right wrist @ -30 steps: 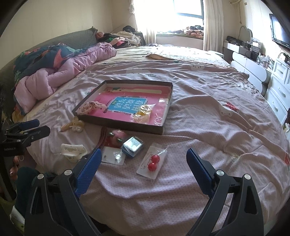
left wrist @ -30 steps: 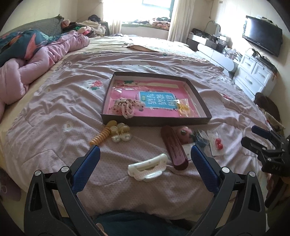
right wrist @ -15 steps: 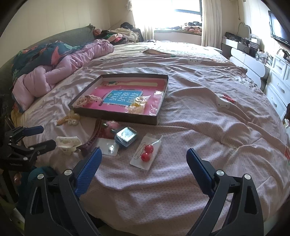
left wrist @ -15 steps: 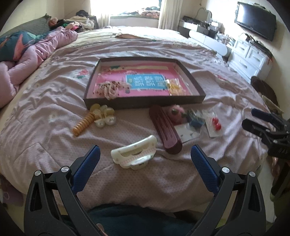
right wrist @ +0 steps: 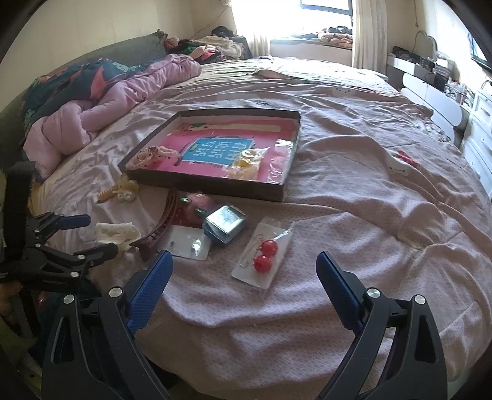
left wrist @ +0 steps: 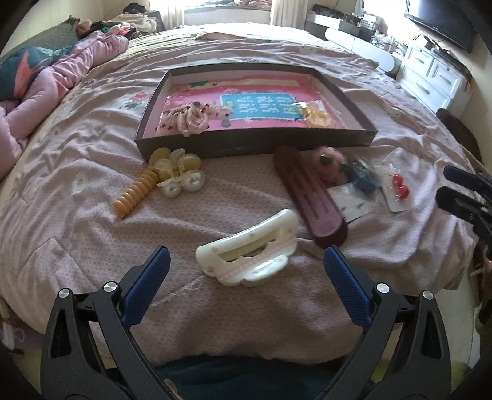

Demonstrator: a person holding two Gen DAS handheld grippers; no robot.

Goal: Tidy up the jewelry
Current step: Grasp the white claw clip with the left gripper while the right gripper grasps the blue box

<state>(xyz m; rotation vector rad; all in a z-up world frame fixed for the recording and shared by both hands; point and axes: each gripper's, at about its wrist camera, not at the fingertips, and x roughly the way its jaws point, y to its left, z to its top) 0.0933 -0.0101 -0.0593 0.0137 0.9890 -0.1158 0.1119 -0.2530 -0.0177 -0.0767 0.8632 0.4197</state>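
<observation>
A dark shallow box (left wrist: 255, 144) (right wrist: 200, 181) with a pink lining lies on the bed; a frilly scrunchie (left wrist: 192, 118) and a yellow packet (left wrist: 316, 114) rest inside. My left gripper (left wrist: 246, 261) is open, just short of a white claw clip (left wrist: 249, 249). A maroon clip (left wrist: 310, 197), a yellow comb clip (left wrist: 135, 194) and pearl clips (left wrist: 181, 181) lie around. My right gripper (right wrist: 244, 266) is open, hovering over a packet of red bead earrings (right wrist: 264, 254). A blue mirrored box (right wrist: 224, 221) and an earring card (right wrist: 187, 243) lie to its left.
Pink quilted bedspread (right wrist: 353, 190) covers the bed. A rumpled pink duvet (right wrist: 101, 114) lies at the left. White drawers (left wrist: 430, 77) and a television (left wrist: 442, 18) stand to the right. The left gripper's frame (right wrist: 46, 249) shows at the right view's left edge.
Both grippers have moved forward and lower over the bed. The white claw clip now sits between my left fingers' tips; the red earrings lie nearer my right gripper.
</observation>
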